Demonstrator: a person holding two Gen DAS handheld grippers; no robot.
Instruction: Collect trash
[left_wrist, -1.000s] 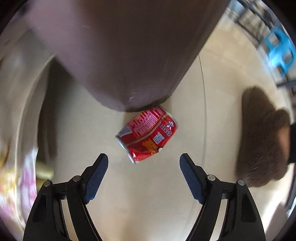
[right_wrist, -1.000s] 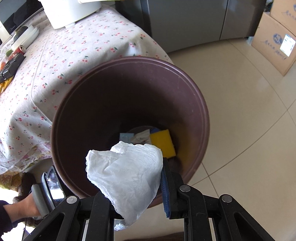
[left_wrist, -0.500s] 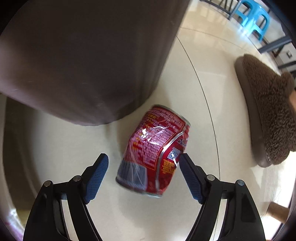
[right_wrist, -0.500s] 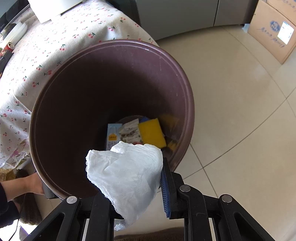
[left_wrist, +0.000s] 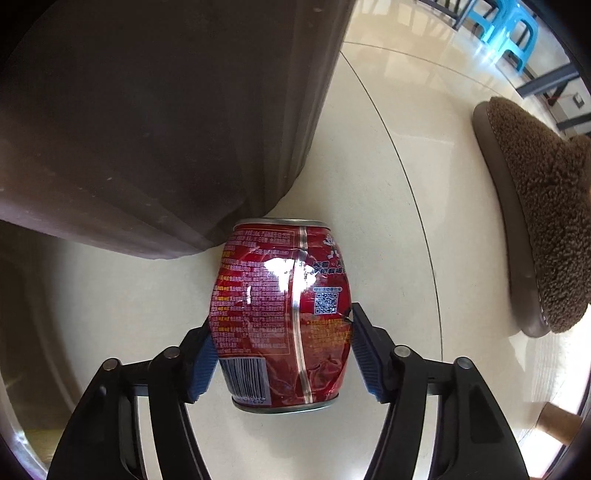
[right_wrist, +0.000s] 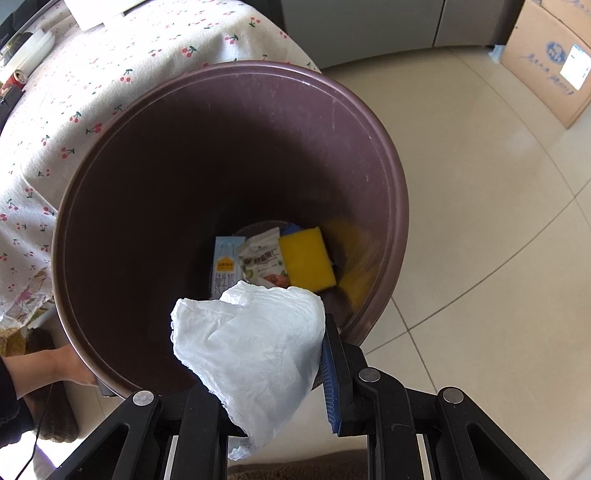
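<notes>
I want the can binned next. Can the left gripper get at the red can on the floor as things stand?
Probably yes. The red can lies between the closing jaws of the left gripper, with nothing blocking them; the brown bin stands just behind it.

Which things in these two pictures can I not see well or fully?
- Left wrist view: the can hides where the pads of the closing left claw meet it; the slipper is cut off by the edge.
- Right wrist view: the tissue covers the left pad of the right claw and part of the bin bottom.
</notes>
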